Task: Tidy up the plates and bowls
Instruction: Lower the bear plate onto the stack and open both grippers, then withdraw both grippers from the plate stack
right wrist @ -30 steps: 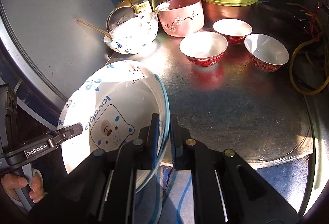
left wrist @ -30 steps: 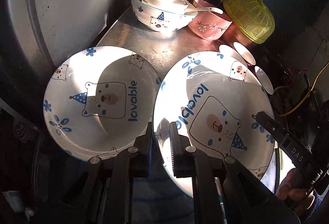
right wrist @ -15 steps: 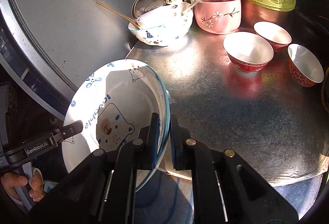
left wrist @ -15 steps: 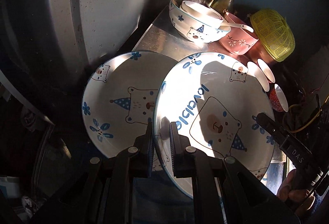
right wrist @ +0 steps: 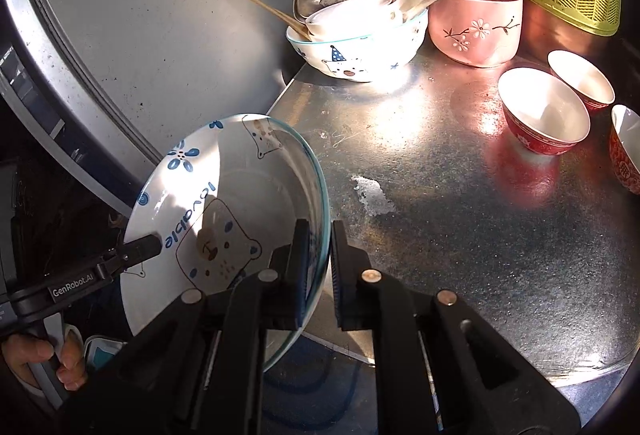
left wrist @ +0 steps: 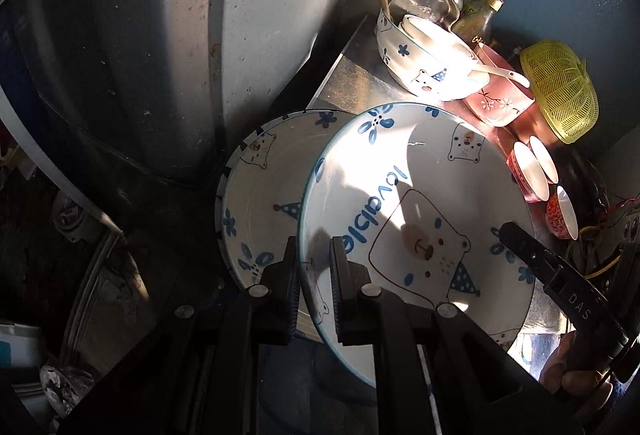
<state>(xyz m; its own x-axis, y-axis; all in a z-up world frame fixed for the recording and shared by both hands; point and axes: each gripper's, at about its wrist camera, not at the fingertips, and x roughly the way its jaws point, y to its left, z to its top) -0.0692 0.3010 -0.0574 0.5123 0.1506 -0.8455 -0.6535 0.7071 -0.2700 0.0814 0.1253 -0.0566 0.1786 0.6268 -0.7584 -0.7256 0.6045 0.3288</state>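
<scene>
Shiny metal covers the table [right wrist: 460, 203], and sun lands on it. Both grippers hold one bear plate [left wrist: 416, 203] by its rim, one on each side, likely so it does not tip or slip. The left gripper [left wrist: 314, 267] has its jaws nearly closed on the near rim. The right gripper [right wrist: 318, 259] is closed tight on the other rim. The plate hangs tilted over the table's left edge, partly above a second bear plate [left wrist: 260, 203]. I think it goes on top, to make a stack. Bowls wait at the back.
</scene>
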